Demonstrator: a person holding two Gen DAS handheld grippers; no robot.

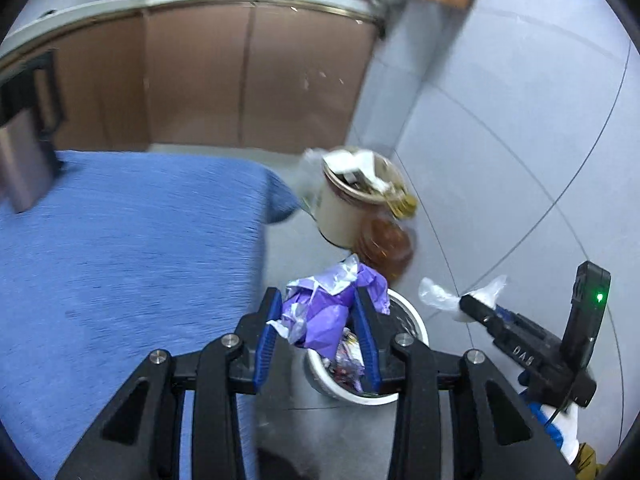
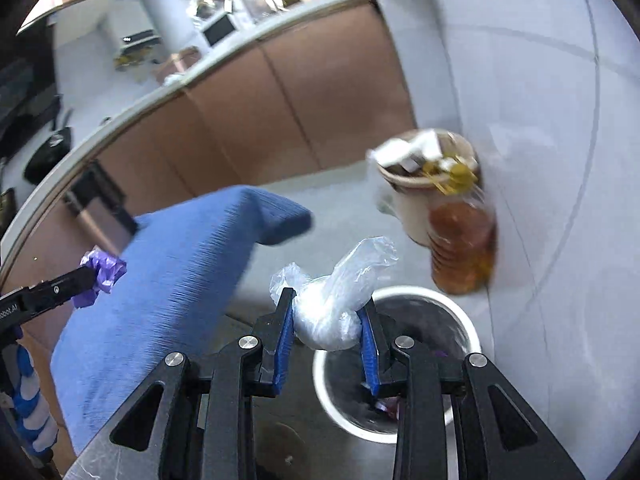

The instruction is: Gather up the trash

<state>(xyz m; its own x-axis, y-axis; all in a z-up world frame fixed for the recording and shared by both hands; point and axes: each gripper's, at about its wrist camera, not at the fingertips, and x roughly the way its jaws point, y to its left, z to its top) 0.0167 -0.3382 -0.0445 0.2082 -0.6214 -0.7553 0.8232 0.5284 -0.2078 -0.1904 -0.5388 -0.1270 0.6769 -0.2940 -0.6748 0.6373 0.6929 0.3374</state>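
Note:
My left gripper (image 1: pixel 318 320) is shut on a crumpled purple wrapper (image 1: pixel 328 312) and hangs over a white round bin (image 1: pixel 416 320) on the floor, with wrappers inside it. The right wrist view shows my right gripper (image 2: pixel 326 320) shut on a scrunched clear plastic bag (image 2: pixel 332 300), just above the same white bin (image 2: pixel 472 332). The right gripper (image 1: pixel 476 308) with its clear bag (image 1: pixel 440 292) appears at the right of the left wrist view. At the left edge of the right wrist view are the left gripper (image 2: pixel 86 280) and the purple wrapper (image 2: pixel 102 276).
A table under a blue cloth (image 1: pixel 120 260) fills the left. Beyond the white bin stand a cream bin (image 1: pixel 344 216) stuffed with rubbish and an amber bottle (image 1: pixel 390 248). Brown cabinets (image 1: pixel 240 80) under a cluttered counter run along the back. The floor is grey tile (image 1: pixel 520 140).

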